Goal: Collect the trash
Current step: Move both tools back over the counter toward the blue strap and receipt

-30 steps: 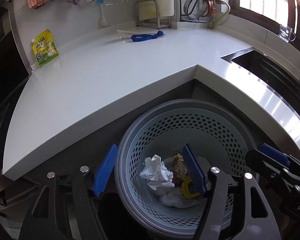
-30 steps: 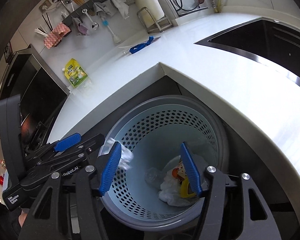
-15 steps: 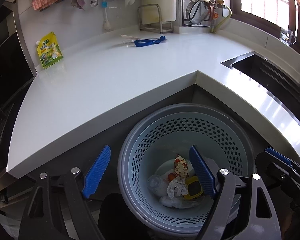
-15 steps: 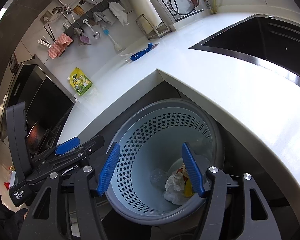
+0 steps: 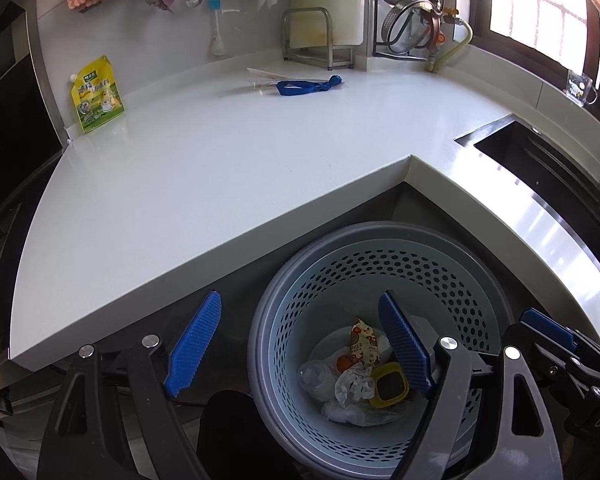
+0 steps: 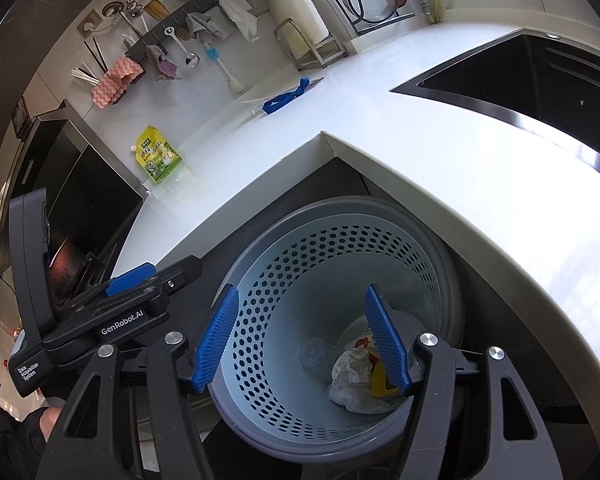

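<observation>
So the left gripper (image 5: 300, 344) was wide apart and empty; the crumpled white paper wad (image 5: 354, 384) it dropped a second earlier now lay at the bottom of the pale blue perforated plastic bin (image 5: 380, 264), lower middle of frame. The right gripper (image 6: 302, 338) hung spread and empty too. Upper middle on the white desk (image 5: 220, 168), a blue knotted strap (image 5: 308, 86) looked next.

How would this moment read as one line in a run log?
left gripper: open, empty | right gripper: open, empty | bin: holds crumpled paper, wrapper | counter: blue strap, green pouch
</observation>
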